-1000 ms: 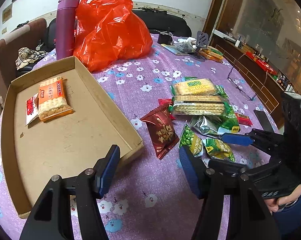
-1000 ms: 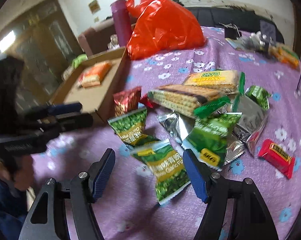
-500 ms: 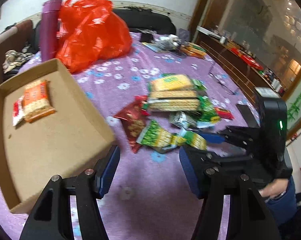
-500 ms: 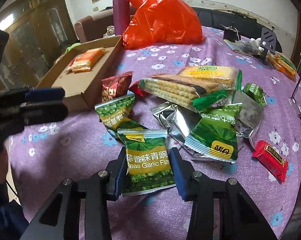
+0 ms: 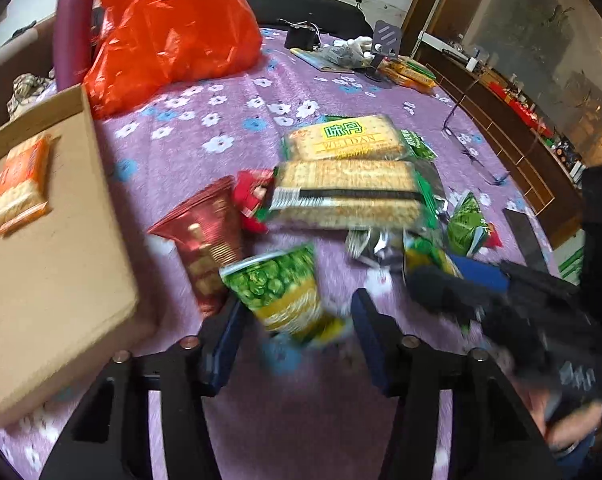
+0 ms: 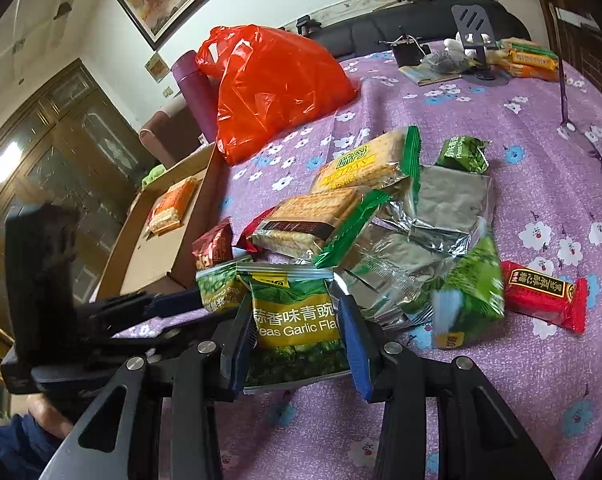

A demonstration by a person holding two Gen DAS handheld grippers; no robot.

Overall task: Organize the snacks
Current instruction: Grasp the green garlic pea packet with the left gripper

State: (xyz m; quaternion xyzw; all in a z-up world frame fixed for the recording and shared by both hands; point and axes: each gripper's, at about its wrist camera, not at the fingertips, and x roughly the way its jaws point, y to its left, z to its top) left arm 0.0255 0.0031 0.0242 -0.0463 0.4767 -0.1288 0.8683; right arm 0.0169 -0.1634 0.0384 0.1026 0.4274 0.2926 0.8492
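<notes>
A green garlic-pea packet [image 6: 297, 322] sits clamped between the blue pads of the right hand-held gripper [image 6: 299, 334], whose jaws are narrowed onto its two sides; the packet lies at the near edge of a snack pile on a desk [image 6: 541, 184] covered in purple flowered cloth. Beside it, a second green pea packet [image 5: 285, 294] lies between the fingers of the left hand-held gripper [image 5: 297, 330], whose jaws have just been closing. The left pad looks to be against the packet's edge and a gap shows on the right, but blur hides whether it is gripped. Behind these packets lie two long cracker packs [image 6: 341, 196], crumpled silver wrappers [image 6: 433, 216], a dark red foil packet [image 5: 207, 240], another green packet [image 6: 473, 292] and a red bar [image 6: 543, 296]. To the left stands a shallow cardboard box [image 5: 61, 240] holding an orange cracker pack [image 5: 19, 184]. Farther back sit a red plastic bag [image 6: 273, 84] and a purple flask [image 6: 195, 90]. A hand [image 5: 569, 428] grips the right tool's handle in the left wrist view.
</notes>
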